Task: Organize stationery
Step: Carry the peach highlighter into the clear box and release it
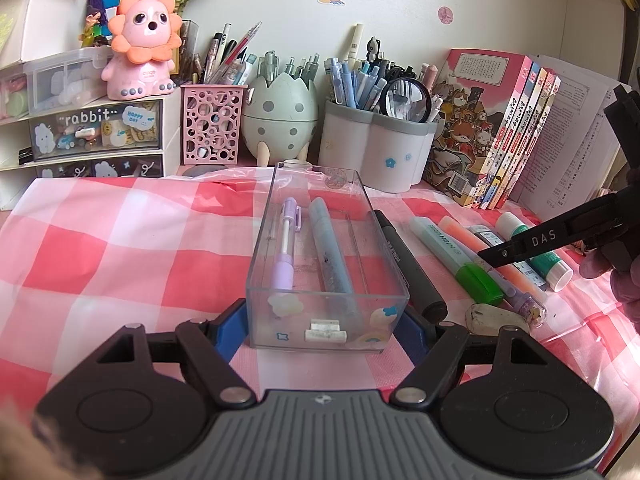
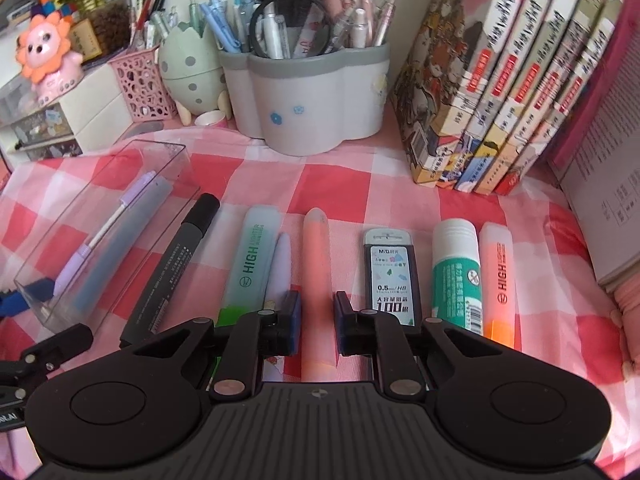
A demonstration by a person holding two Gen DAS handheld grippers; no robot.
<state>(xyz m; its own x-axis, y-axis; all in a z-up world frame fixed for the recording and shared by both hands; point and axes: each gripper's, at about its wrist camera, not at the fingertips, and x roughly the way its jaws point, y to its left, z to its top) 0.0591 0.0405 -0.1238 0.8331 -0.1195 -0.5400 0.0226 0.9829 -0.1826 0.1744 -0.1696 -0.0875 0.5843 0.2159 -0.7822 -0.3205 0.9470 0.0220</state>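
My left gripper is shut on the near end of a clear plastic box, one blue pad on each side wall. Inside lie a purple pen, a blue-grey marker and a small white piece. My right gripper is shut on a pink pen that lies on the checked cloth. Beside the pink pen lie a black marker, green highlighter, lilac pen, lead case, glue stick and orange highlighter.
A white eraser lies near the box's right corner. Along the back stand a grey-rimmed pen holder, an egg-shaped holder, a pink mesh cup, drawers and a row of books. Open checked cloth stretches left of the box.
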